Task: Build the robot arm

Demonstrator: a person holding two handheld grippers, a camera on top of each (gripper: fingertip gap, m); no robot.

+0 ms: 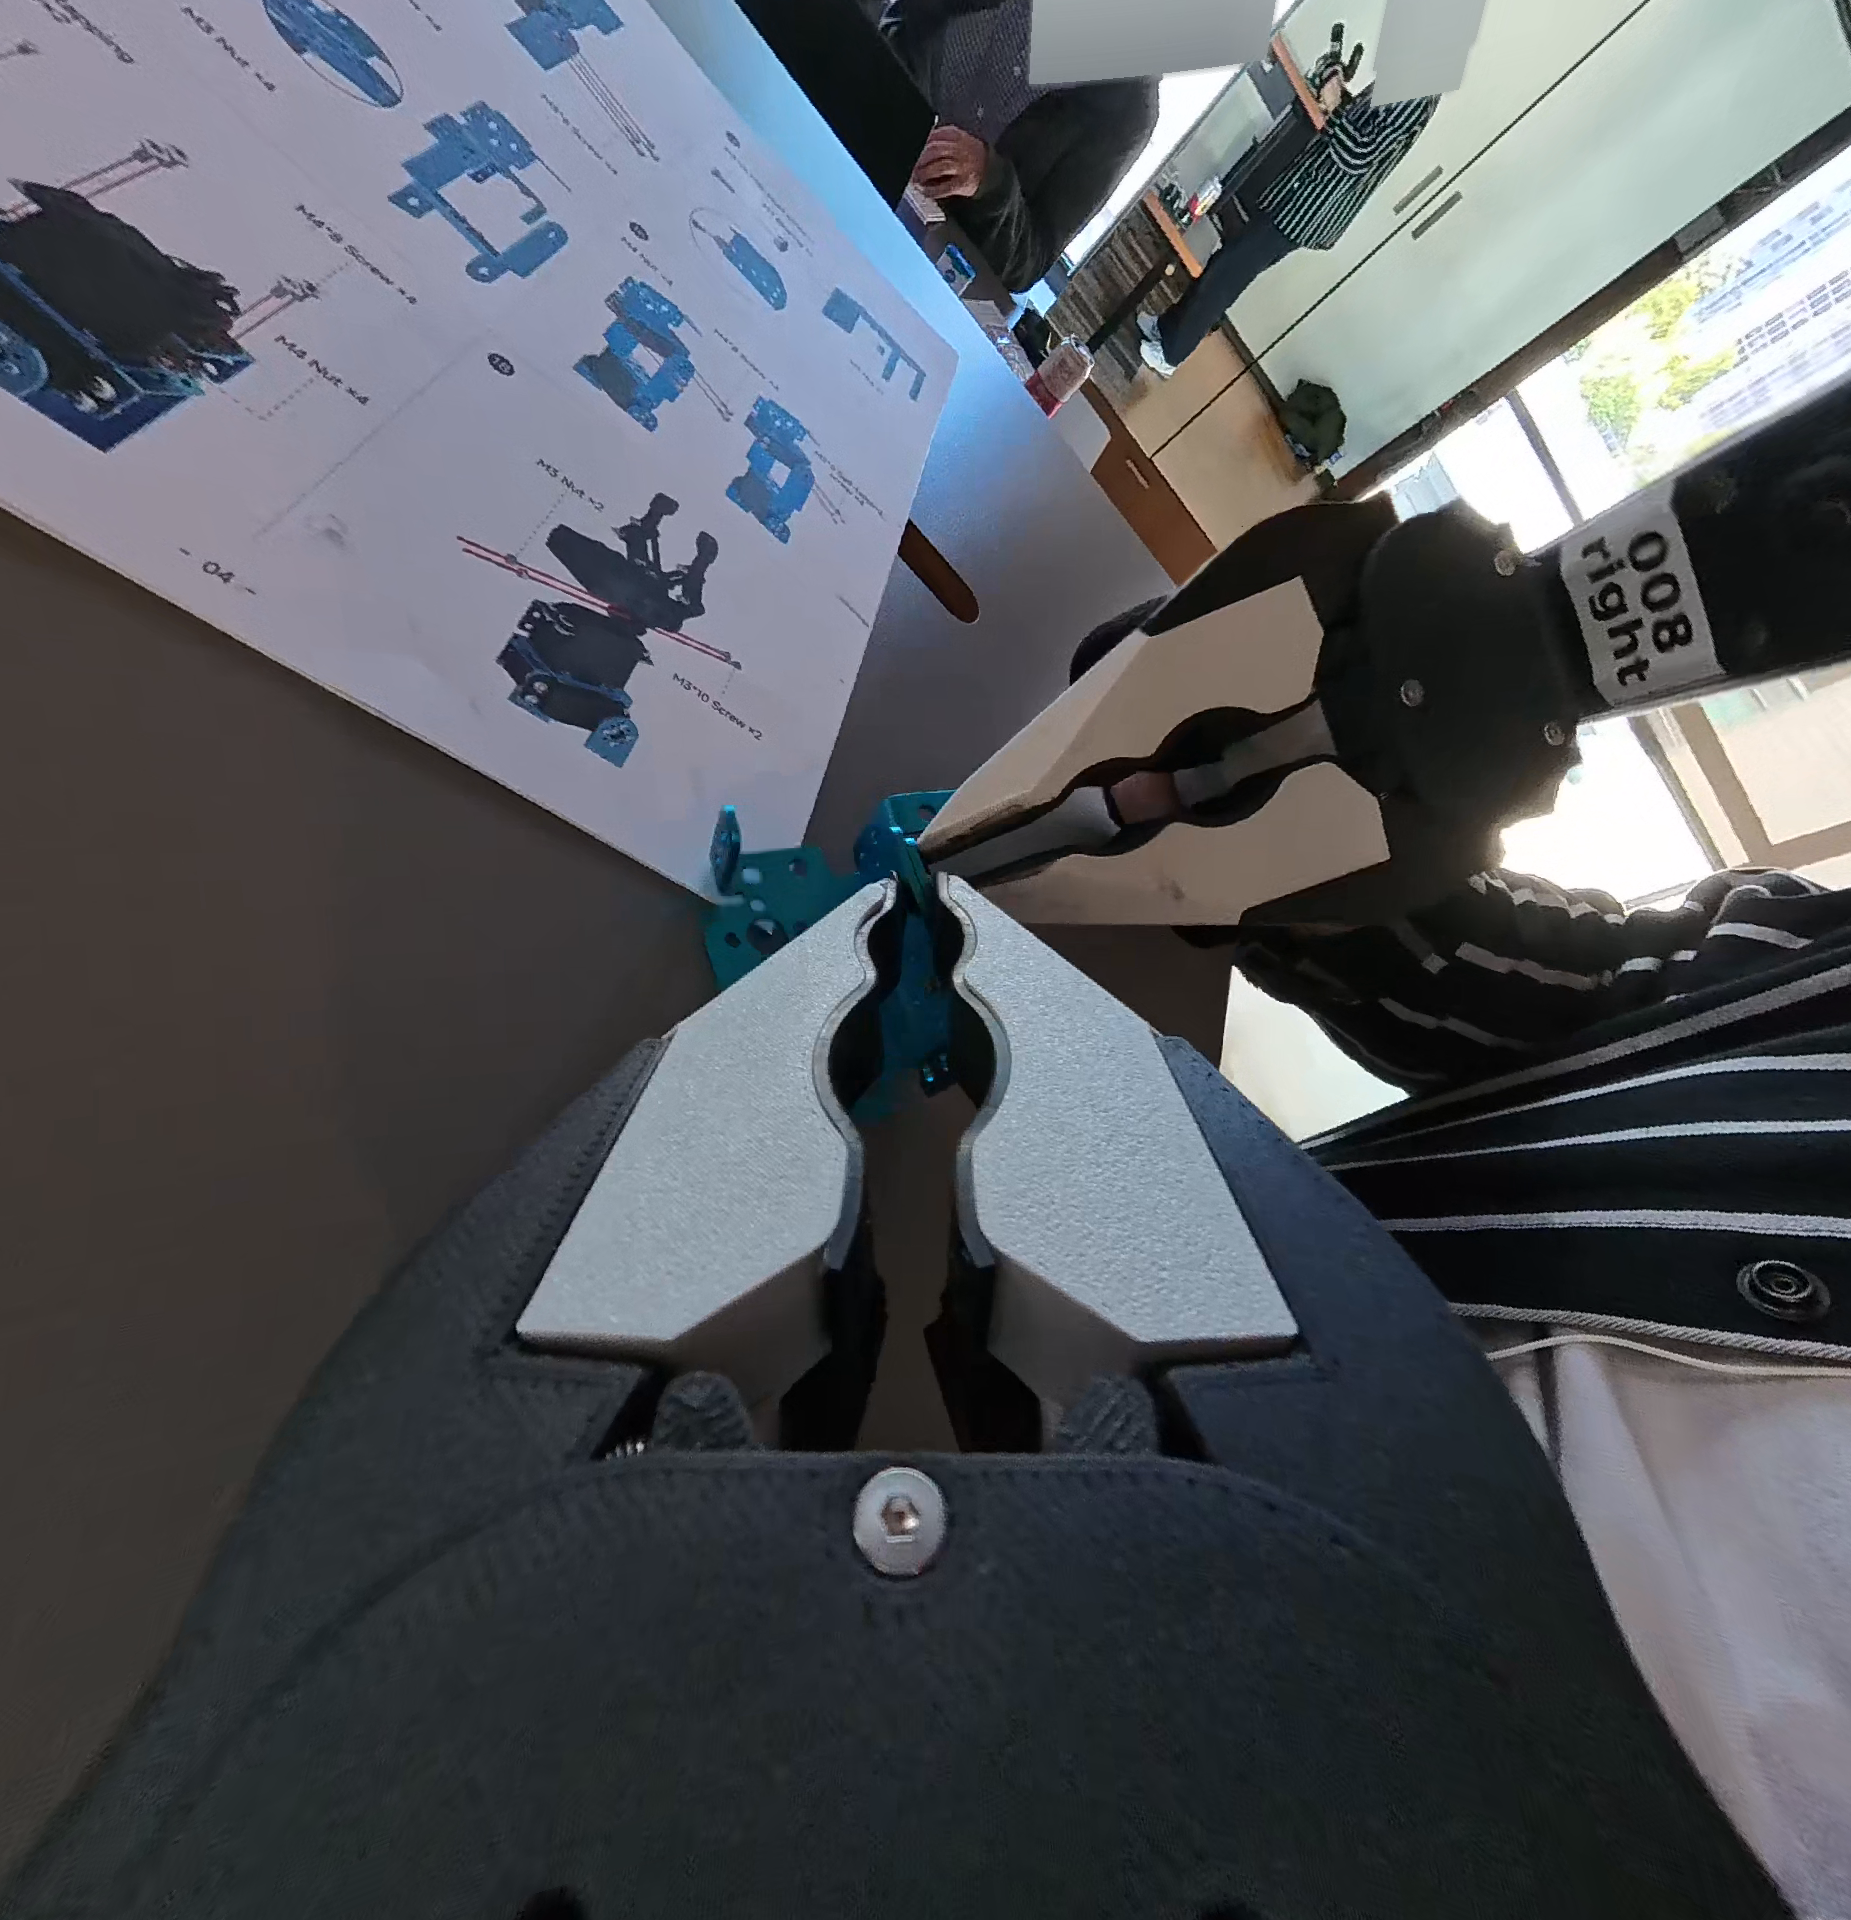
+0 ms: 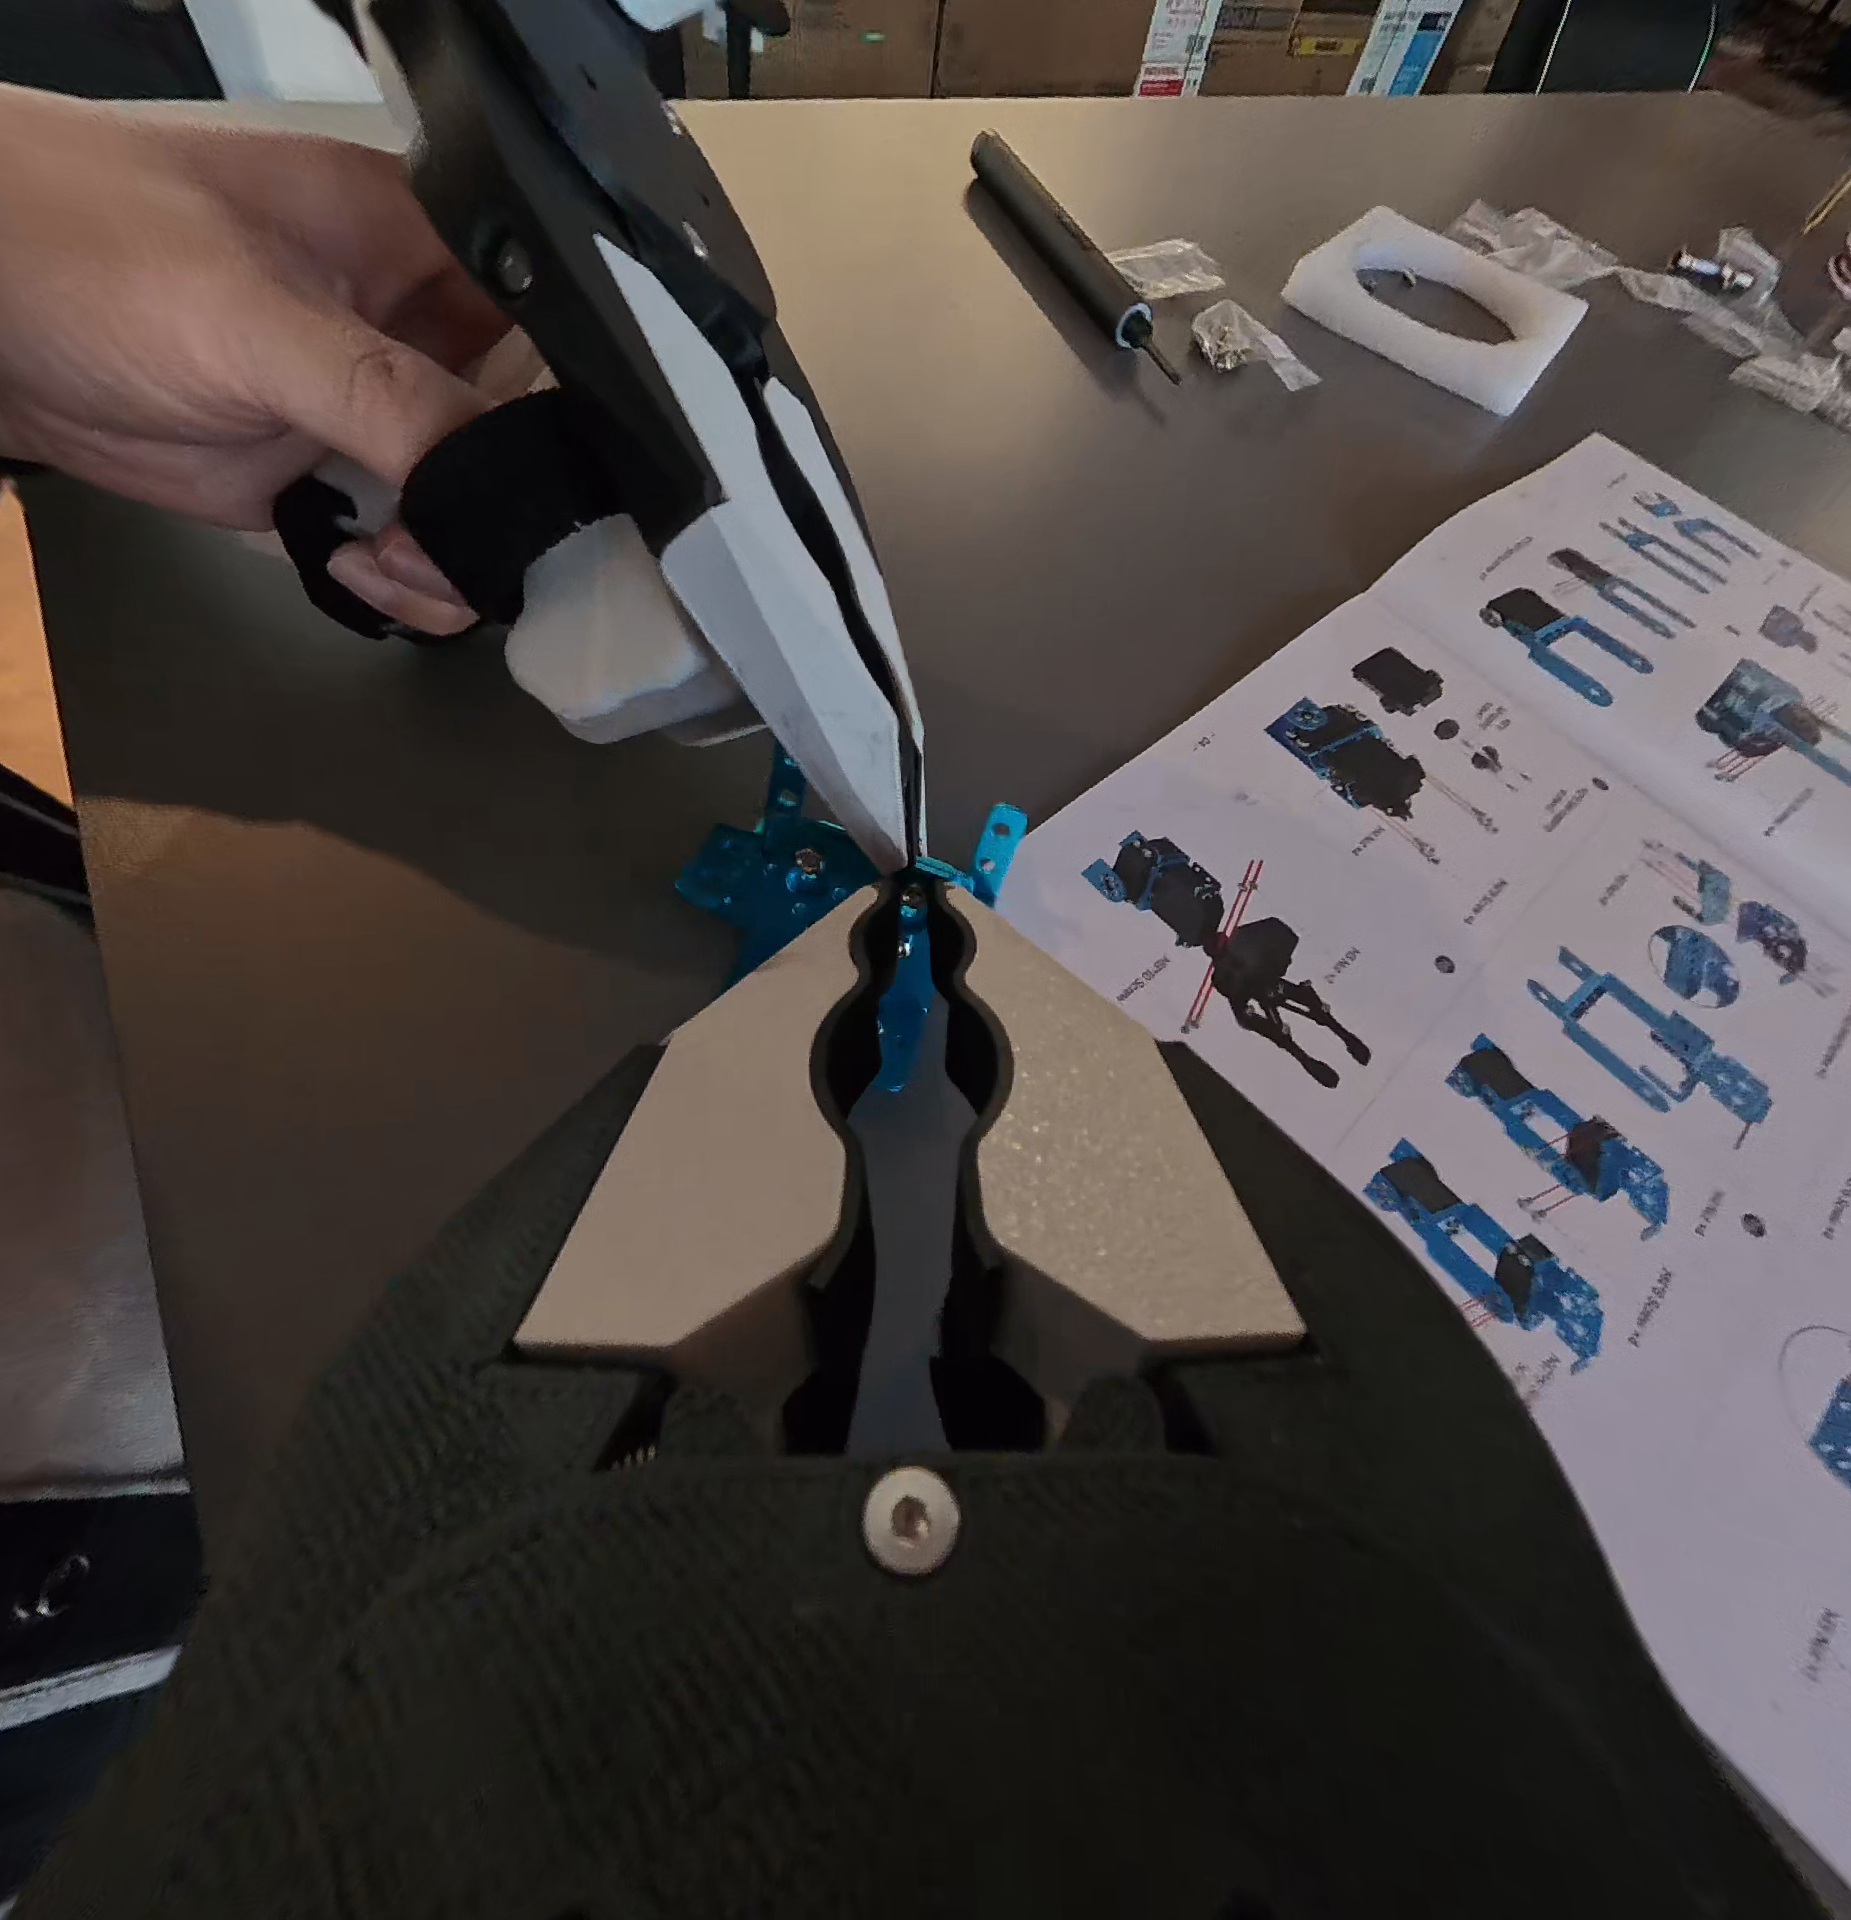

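A blue metal bracket assembly (image 1: 760,914) with holes and screws stands on the dark table at the corner of a printed instruction sheet (image 1: 401,343). My left gripper (image 1: 913,883) is shut on an upright blue plate of it (image 1: 916,997). My right gripper (image 2: 910,883) is shut on the same assembly (image 2: 905,987) from the other side. In the left wrist view the right gripper (image 1: 926,840) comes in from the right, tips meeting the bracket. In the right wrist view the left gripper (image 2: 905,857) comes down from the upper left, held by a hand (image 2: 173,312).
The instruction sheet (image 2: 1523,987) lies to the right. Farther back on the table (image 2: 1056,520) are a black screwdriver (image 2: 1066,244), small plastic bags of hardware (image 2: 1248,348) and a white foam block (image 2: 1430,307). People stand and sit beyond the table (image 1: 1316,177). The grippers are tip to tip, or close to it.
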